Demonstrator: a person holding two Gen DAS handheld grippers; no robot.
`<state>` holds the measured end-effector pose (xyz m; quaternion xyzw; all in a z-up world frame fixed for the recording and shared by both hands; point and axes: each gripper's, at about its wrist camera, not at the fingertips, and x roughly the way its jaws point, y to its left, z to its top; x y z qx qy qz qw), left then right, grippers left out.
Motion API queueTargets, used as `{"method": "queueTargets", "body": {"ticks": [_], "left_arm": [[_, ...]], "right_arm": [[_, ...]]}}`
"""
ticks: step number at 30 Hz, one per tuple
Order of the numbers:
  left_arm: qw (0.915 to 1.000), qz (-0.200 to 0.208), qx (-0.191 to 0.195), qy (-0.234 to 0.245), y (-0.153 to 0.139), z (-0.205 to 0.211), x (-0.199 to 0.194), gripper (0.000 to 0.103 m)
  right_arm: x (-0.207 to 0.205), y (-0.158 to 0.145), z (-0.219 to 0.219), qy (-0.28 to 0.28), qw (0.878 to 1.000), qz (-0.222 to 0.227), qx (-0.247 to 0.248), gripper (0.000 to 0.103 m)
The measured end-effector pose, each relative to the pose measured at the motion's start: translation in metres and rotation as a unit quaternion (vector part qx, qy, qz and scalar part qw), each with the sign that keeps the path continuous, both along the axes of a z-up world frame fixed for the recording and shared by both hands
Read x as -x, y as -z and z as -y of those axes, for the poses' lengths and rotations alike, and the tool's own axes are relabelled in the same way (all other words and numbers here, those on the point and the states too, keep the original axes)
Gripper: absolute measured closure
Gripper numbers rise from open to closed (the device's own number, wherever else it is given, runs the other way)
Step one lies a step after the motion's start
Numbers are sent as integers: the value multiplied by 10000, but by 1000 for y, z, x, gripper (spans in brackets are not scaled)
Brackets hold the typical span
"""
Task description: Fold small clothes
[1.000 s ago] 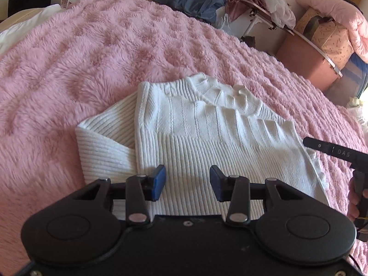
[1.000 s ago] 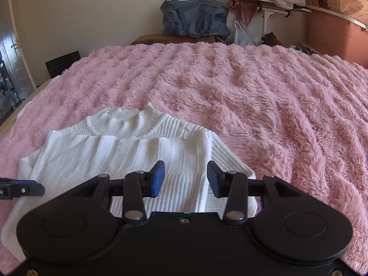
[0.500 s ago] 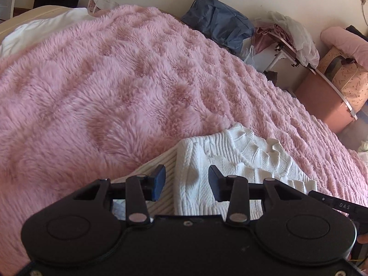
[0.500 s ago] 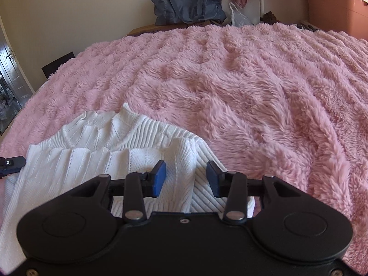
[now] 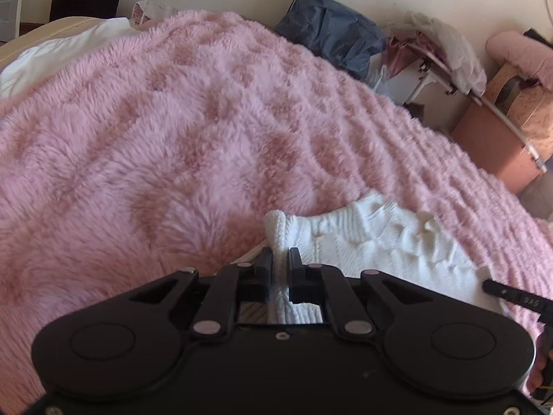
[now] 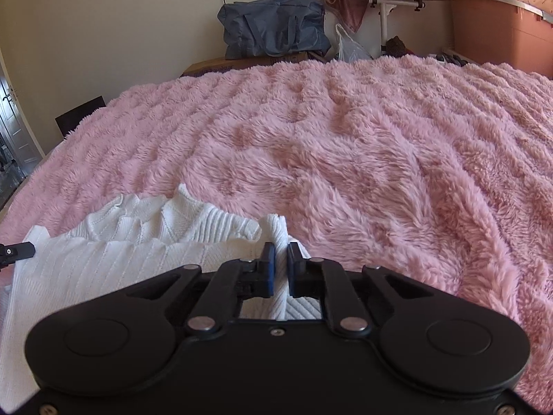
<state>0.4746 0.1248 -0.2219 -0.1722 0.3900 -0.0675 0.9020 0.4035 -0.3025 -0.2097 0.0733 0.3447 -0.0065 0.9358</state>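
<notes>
Both claws have just been closing and have slid to the sweater's outer folds. One white sweater (image 5: pixel 387 242) lies on one pink blanket (image 5: pixel 172 138); the left gripper (image 5: pixel 280 259) pinches its left fold, the right gripper (image 6: pixel 280 254) its right fold. One blue bag (image 6: pixel 273 27) sits far ahead.

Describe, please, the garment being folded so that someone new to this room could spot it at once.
Look at the fluffy pink blanket covering the bed; the white ribbed knit sweater lies at its near edge. The left gripper and right gripper have just closed, each pinching a fold of it. It is the only white ribbed knit on the pink fur.
</notes>
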Motion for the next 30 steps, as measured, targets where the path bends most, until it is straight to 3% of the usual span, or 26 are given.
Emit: {"method": "queueTargets", "body": {"ticks": [2,4,5,7,8,12,18,22,26,30], "left_arm": [[9999,-9,46,-108,4,-1,4,86],[9995,0,289,-96,-1,-5,8,57],[9994,26,312,-116,-5,-6,12,55],[9999,65,126,-85,-17,-6,19,55],[9999,126,65,-53,-24,-7,25,55],[9991,413,85,98,-50,-8,58,55],[9969,453,-116,631,-64,16,118,54],[9949,339,-146,942,-48,32,152,53],[9946,32,-242,1012,-19,38,160,53],[9955,-81,-48,943,2,32,157,53]], "right_arm": [[-2,8,-1,27,9999,-93,62,95],[2,5,-1,15,9999,-49,108,91],[5,1,-2,35,9997,-20,238,85],[14,-10,-5,41,9980,121,624,55],[20,-17,-5,-44,9973,199,700,52],[53,-46,-9,-458,9964,421,583,54],[106,-65,-31,-1028,9923,502,470,54],[127,-55,-43,-1261,9896,443,534,55],[133,-32,-44,-1378,9890,288,452,55],[128,-10,-39,-1229,9910,47,523,55]]}}
